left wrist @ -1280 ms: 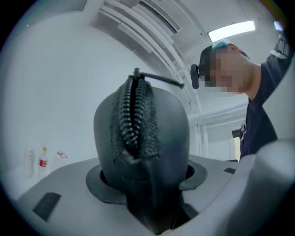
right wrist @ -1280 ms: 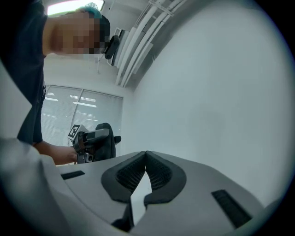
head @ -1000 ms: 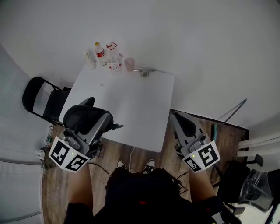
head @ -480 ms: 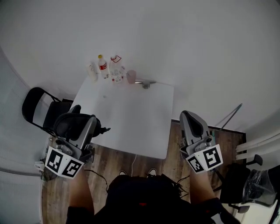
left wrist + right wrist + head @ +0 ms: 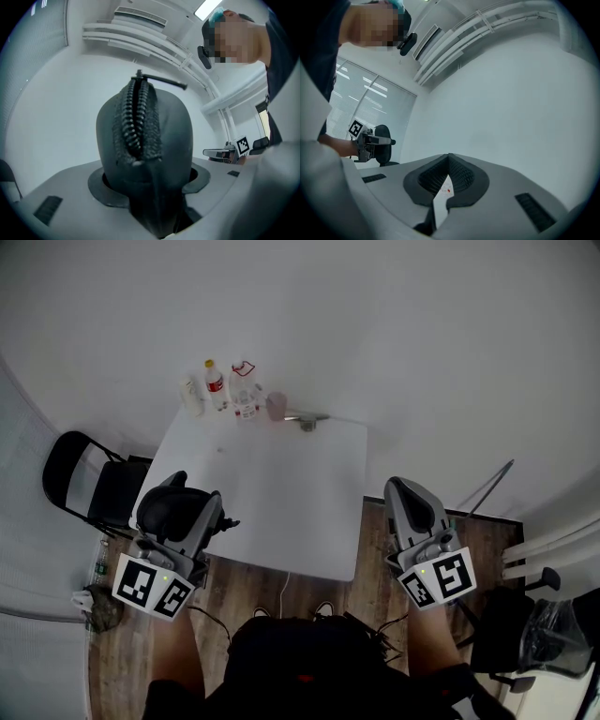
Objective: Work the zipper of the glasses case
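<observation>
Left gripper (image 5: pixel 183 517) is clamped on the black rounded fabric glasses case (image 5: pixel 173 136), jaws pressed against its two sides, case in the air at the near left corner of the table. Right gripper (image 5: pixel 403 495) has its jaws together with nothing in them; it sits off the table's right edge over the brown wood-plank floor (image 5: pixel 375 563).

Case: the black coil zipper (image 5: pixel 136 117) runs up its middle and the teeth that show are meshed. The thin metal pull tab (image 5: pixel 161 83) sticks out sideways at the top. Whether anything is inside cannot be told.

Past the grippers, the white square table (image 5: pixel 281 484) has items only along its far edge:
- small white bottle (image 5: pixel 191 396)
- clear bottle with red label and yellow cap (image 5: pixel 215 377)
- clear plastic container (image 5: pixel 246 390), contents unreadable
- pale pink cup (image 5: pixel 277 406), inside not visible
- small grey metal fitting (image 5: pixel 306 418)

Black folding chair (image 5: pixel 89 479) stands left of the table.

View differences:
- Head view shows the case only as a dark hump.
- Left gripper view alone shows the zipper teeth and pull, plus the right gripper far off to the right.
- Right gripper view shows its own ribbed dark pads (image 5: pixel 461 176) meeting, the left gripper off at the left, and slatted window blinds (image 5: pixel 370 101) that the head view lacks.
</observation>
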A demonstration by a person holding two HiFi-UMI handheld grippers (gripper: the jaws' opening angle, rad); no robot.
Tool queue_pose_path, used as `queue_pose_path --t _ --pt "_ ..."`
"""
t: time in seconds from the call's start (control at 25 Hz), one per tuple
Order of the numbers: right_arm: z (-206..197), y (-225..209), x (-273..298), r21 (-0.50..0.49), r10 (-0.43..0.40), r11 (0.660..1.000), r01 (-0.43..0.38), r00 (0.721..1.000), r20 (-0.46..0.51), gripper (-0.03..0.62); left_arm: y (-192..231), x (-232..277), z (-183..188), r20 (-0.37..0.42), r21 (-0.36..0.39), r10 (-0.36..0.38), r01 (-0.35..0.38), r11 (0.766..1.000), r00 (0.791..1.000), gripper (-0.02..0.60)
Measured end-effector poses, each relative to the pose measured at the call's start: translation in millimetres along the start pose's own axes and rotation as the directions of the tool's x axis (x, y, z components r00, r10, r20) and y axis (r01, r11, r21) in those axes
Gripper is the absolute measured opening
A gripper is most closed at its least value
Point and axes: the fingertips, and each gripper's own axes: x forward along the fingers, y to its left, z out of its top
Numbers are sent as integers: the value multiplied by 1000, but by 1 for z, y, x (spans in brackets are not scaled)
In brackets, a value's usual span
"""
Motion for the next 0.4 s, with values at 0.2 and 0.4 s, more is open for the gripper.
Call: queue_pose_path --t 0.2,0.4 --pt "-2 4 2 -11 10 1000 -10 1000 -7 15 1 1 -4 0 -7 0 0 1000 1000 276" --pt "-5 6 4 -7 18 1000 -18 1000 -11 15 2 3 -10 -19 12 4 -4 1000 1000 276"
